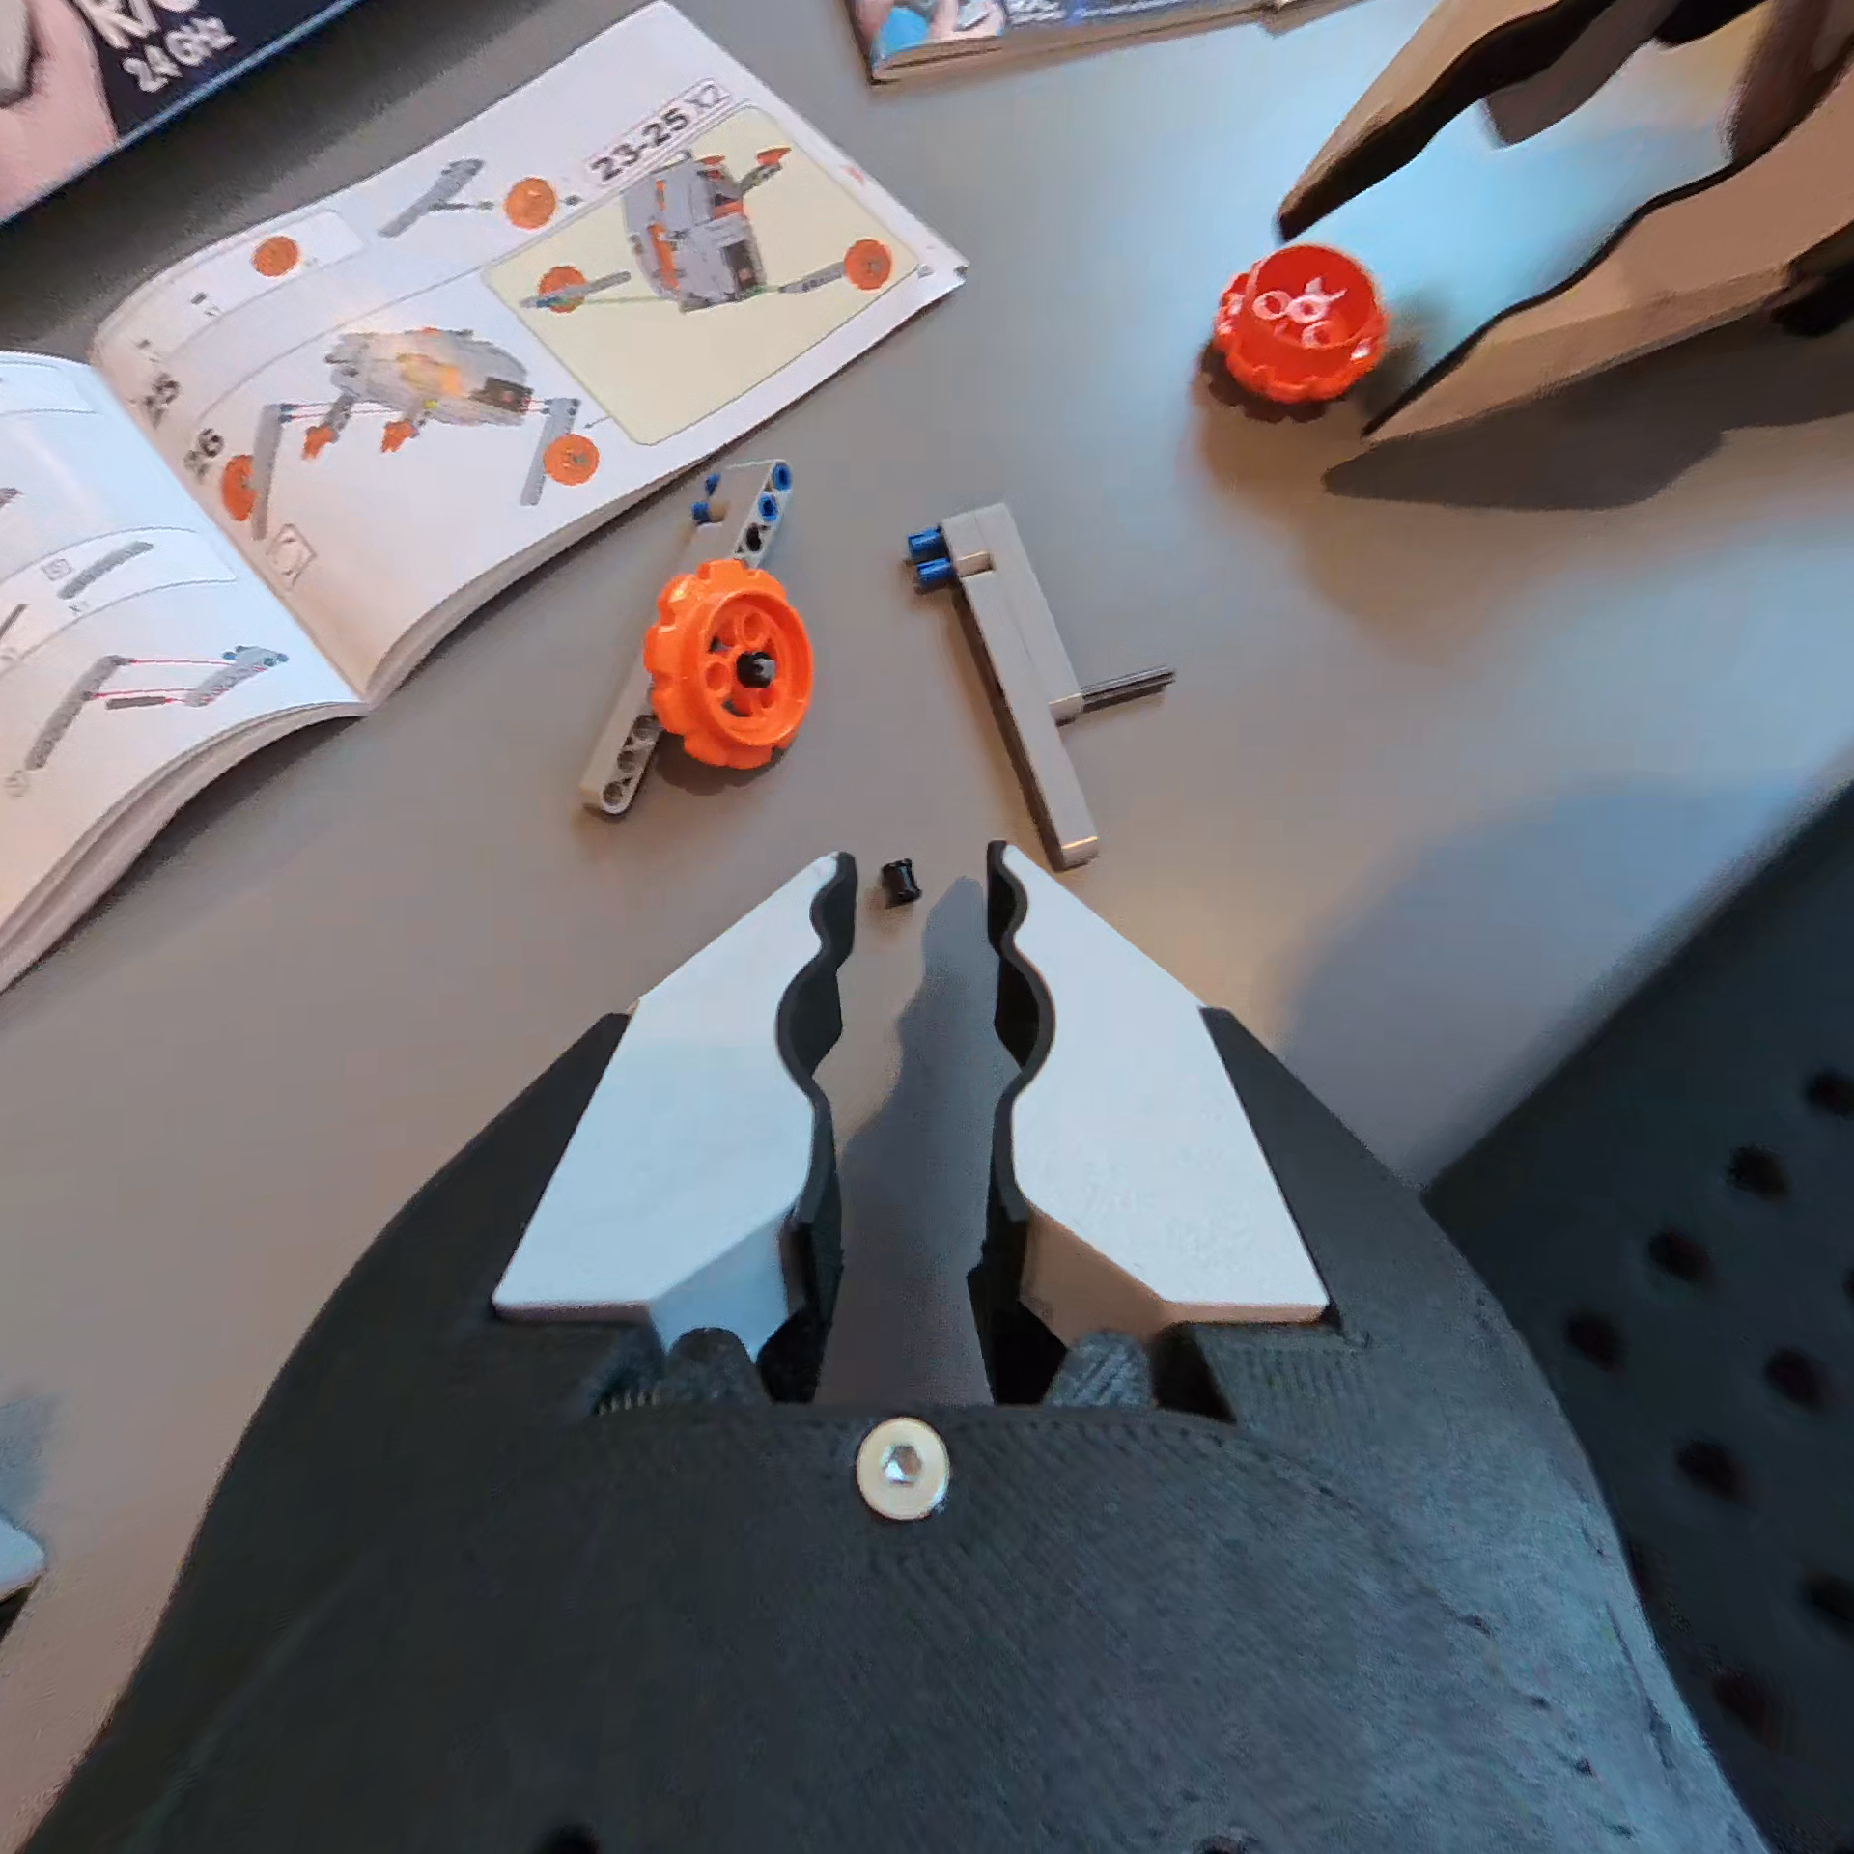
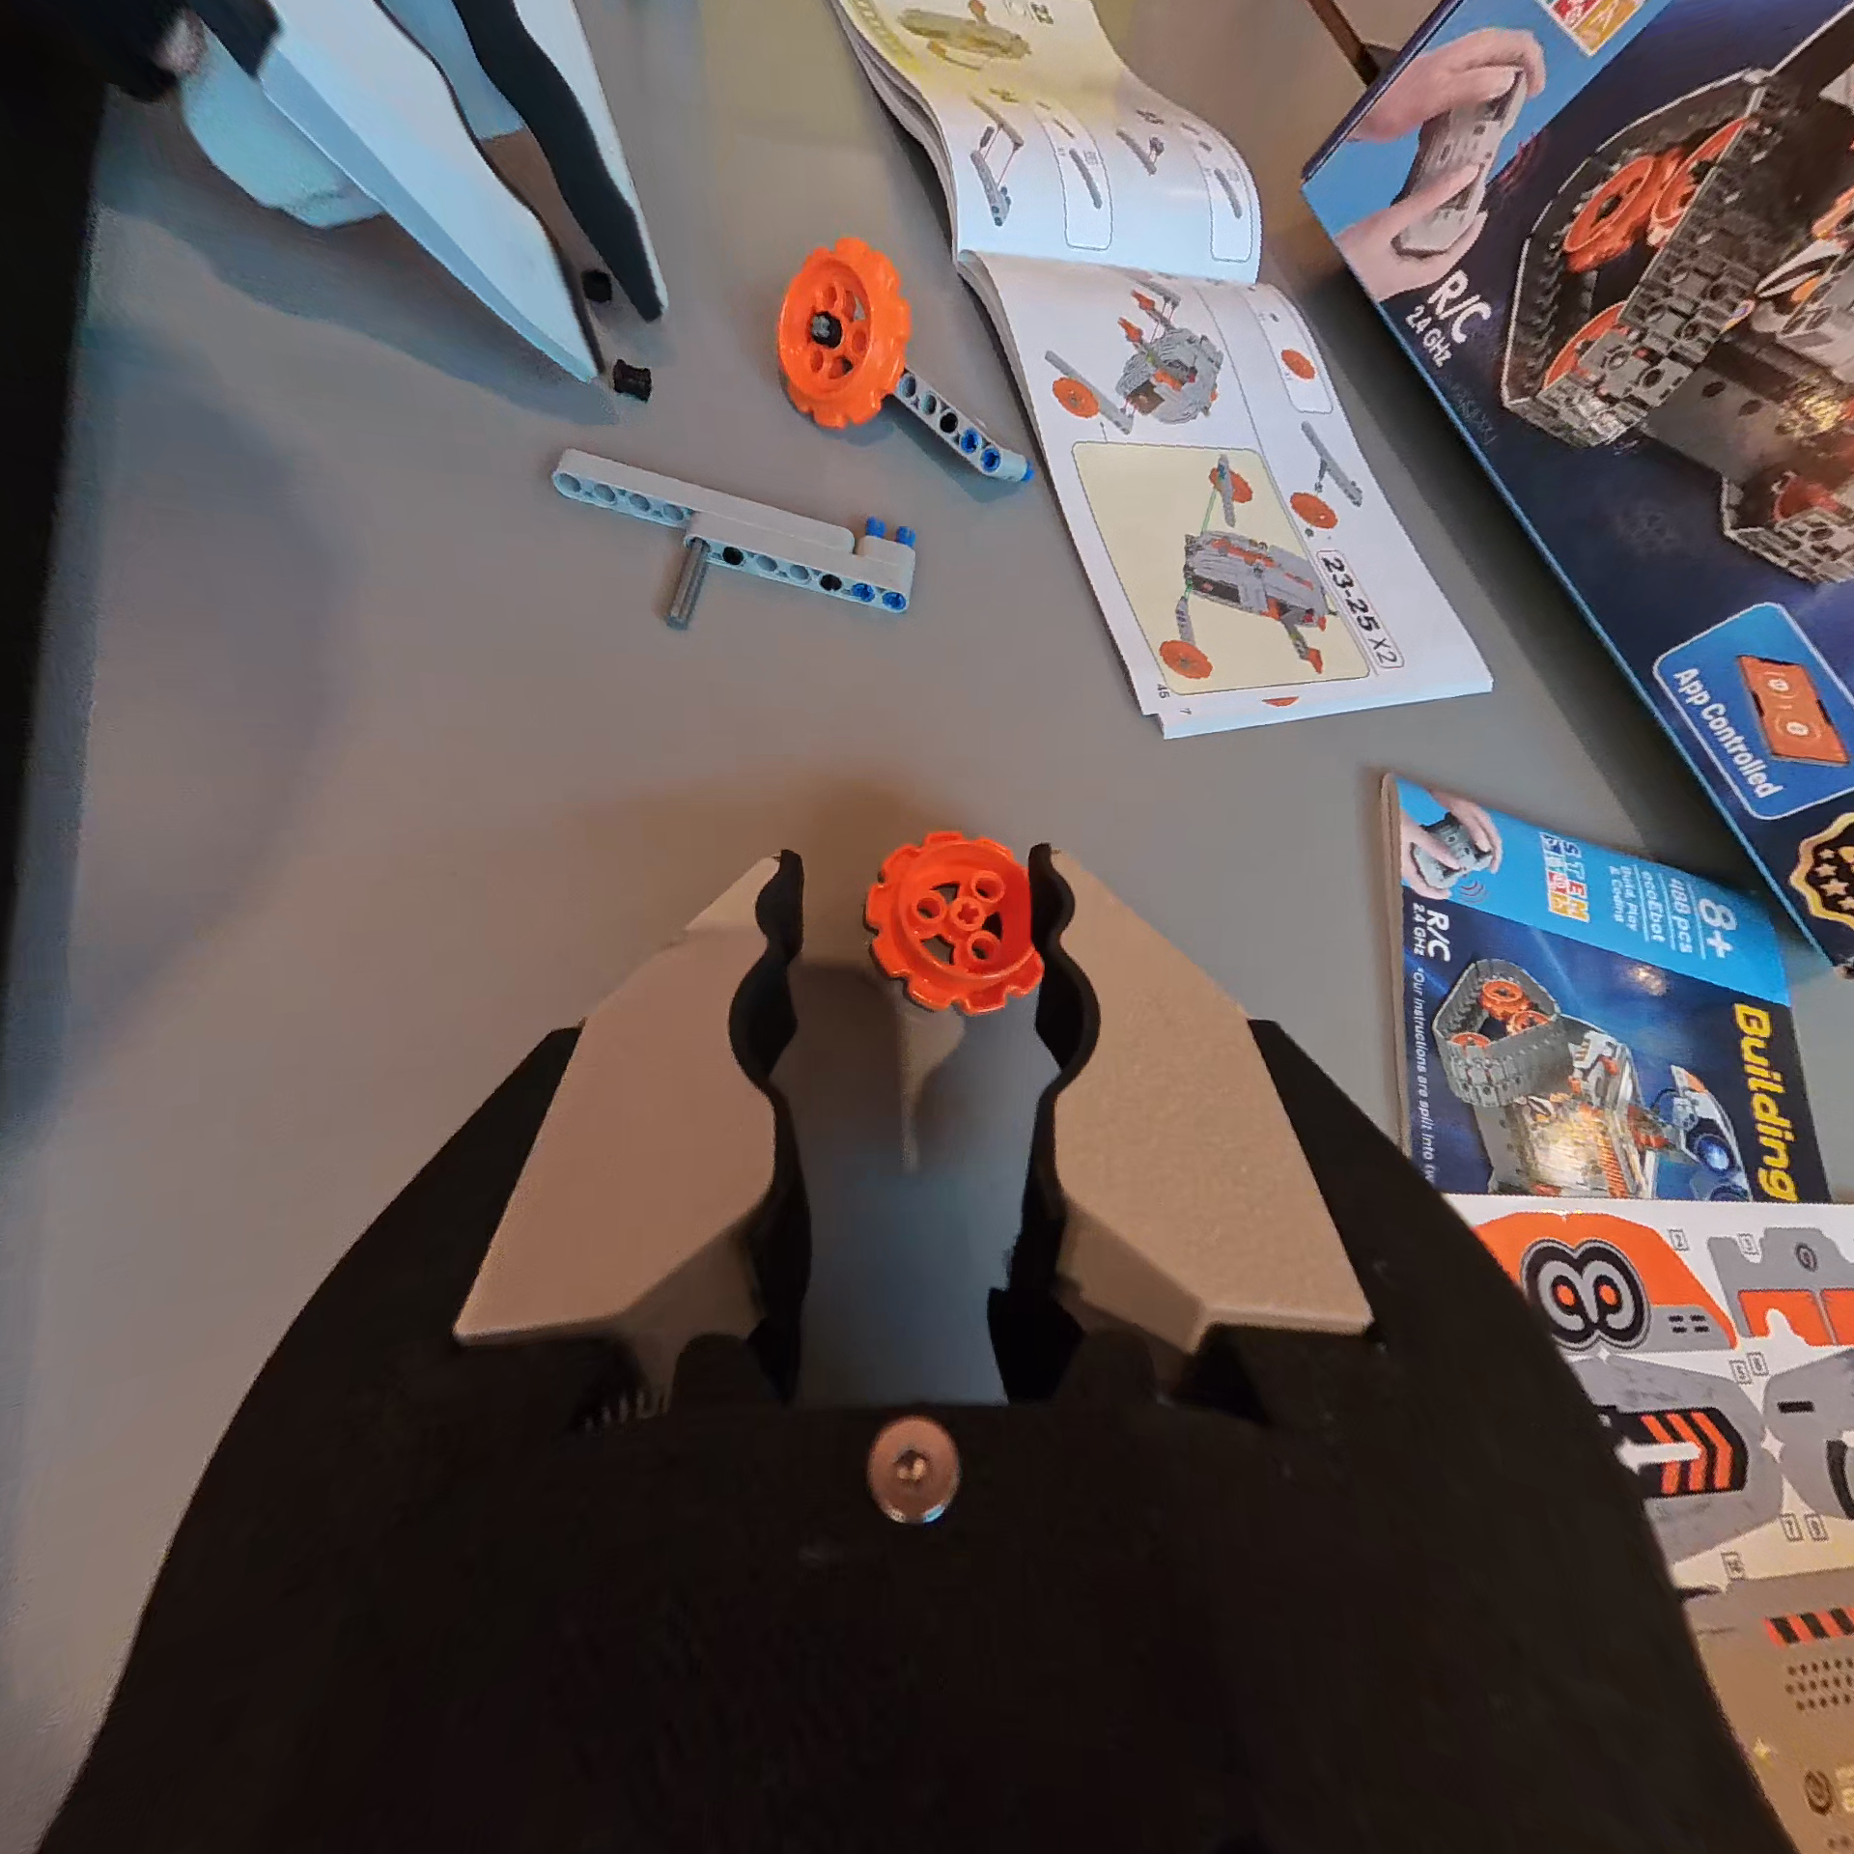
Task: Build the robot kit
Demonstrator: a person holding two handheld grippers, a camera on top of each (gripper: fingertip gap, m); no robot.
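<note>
Low over the grey table (image 1: 301,1003), the left gripper (image 1: 921,863) angles down with its jaws parted, released, a small black bushing (image 1: 896,883) lying loose between the fingertips. At centre frame of the right wrist view, the right gripper (image 2: 913,863) has its jaws spread around a loose orange wheel (image 2: 953,923), which touches the right-hand finger; nothing is clenched. Higher up lie a grey beam with blue pins (image 2: 742,537), its long axis running left to right, a second orange wheel on a beam (image 2: 843,331), and an open instruction booklet (image 2: 1204,451).
</note>
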